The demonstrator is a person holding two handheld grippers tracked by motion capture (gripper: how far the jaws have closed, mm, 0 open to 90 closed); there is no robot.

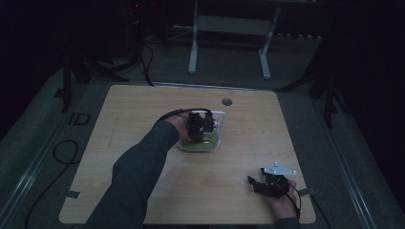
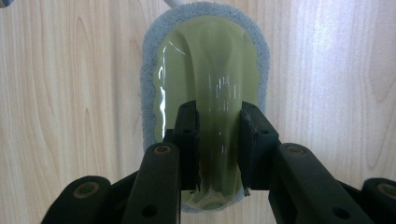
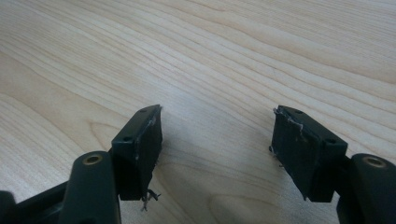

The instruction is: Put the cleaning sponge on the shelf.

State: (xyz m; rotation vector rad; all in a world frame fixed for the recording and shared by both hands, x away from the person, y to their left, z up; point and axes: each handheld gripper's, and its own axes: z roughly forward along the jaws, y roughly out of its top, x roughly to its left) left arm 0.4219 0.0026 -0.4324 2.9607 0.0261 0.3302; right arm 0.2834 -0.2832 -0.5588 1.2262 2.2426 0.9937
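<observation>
Left gripper view: the left gripper [image 2: 218, 140] is clamped on the green handle of a scrubbing sponge [image 2: 205, 70] lying mid-tabletop [image 1: 143, 109]. Near the front right corner, the right gripper [image 3: 217, 140] is held wide open, gripping nothing

High cam: fixed above the person's side, faces fwd and down, far enough to take in the whole bench [image 1: 143, 109] plus floor beyond. Left claw [image 2: 218, 140] cam: rides the claw, looks straight down, v. close to a scrub pad [image 2: 205, 60] on the wood. Right claw [image 3: 217, 149] cam: low, shallow angle, close over bare wood. Shared w/ high cam: the pad [image 1: 200, 143], bench grain.
</observation>
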